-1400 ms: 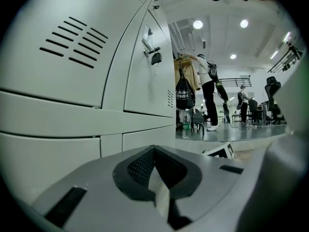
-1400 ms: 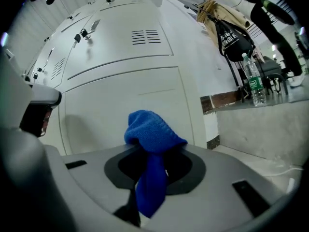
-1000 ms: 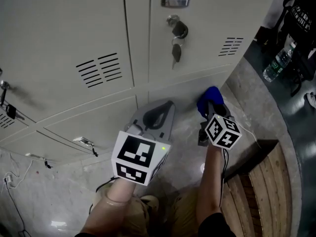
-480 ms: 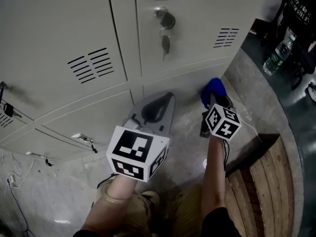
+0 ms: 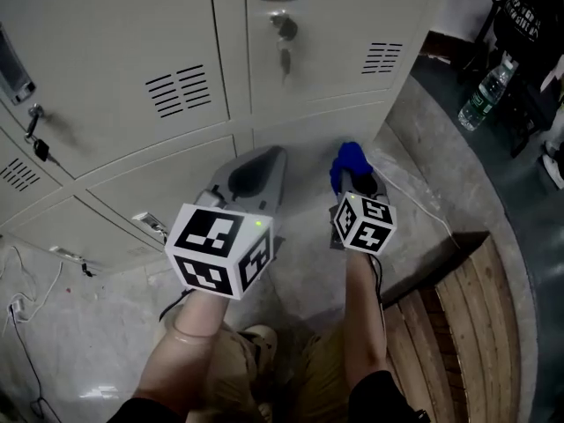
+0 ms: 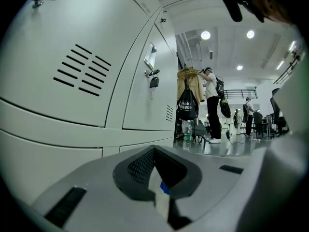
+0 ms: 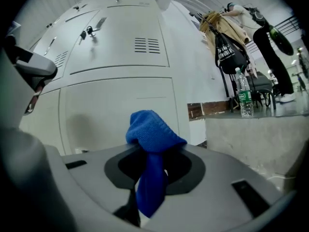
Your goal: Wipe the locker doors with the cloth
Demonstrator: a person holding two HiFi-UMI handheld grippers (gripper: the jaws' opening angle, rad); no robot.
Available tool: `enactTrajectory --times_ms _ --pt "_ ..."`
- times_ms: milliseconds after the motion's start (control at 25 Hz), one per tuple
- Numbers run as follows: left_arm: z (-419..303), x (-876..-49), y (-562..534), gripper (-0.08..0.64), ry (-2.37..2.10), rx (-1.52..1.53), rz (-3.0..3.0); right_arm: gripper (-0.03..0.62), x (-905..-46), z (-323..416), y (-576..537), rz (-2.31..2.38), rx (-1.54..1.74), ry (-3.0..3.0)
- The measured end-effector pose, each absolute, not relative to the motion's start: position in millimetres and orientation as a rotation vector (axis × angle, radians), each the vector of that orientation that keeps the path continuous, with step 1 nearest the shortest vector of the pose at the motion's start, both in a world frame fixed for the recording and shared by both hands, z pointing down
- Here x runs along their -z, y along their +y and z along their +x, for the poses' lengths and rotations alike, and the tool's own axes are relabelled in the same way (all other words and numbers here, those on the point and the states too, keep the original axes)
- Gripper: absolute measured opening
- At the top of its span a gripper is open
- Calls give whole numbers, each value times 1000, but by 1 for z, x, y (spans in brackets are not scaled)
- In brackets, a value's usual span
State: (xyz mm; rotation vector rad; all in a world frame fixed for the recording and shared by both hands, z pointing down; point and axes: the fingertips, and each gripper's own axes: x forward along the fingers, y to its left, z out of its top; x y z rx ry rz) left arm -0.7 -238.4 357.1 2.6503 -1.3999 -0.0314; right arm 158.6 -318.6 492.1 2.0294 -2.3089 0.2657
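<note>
Now right gripper (image 5: pixel 354 181) (jaws clamped on blue cloth (image 7: pixel 153 134)) has drifted left toward frame centre, nearer lower locker door (image 7: pixel 106 105); wiping not begun. Left gripper (image 6: pixel 157 177) jaws together, empty.

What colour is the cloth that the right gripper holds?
Bright blue. The cloth shows best in the right gripper view.

The locker doors (image 5: pixel 115 77) fill the upper left of the head view, and a key (image 5: pixel 284 57) hangs from the lock of an upper door. Before the lower doors, the left gripper (image 5: pixel 264 159) and right gripper (image 5: pixel 352 176) sit side by side, apart. The cloth (image 5: pixel 349 158) is between the right one's jaws, close to a lower door. A bench (image 5: pixel 480 324) lies at lower right. A water bottle (image 5: pixel 477 104) stands on the floor at far right, beside a bag (image 5: pixel 529 25).
</note>
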Motion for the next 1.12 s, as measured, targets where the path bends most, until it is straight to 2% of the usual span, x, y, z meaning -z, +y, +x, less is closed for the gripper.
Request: enactTrajectory --times_ms 400,680,1120 --pt "-28 -349 -221 6 -1510 22 2615 92 -531 64 -275 1759 -297 -2475" --pt "-19 -351 -223 6 -1518 -16 2678 92 -539 1 -257 1480 -304 -2610" --pt "-34 -381 -249 6 -1551 -84 2633 92 -556 -12 -275 1464 -334 -2583"
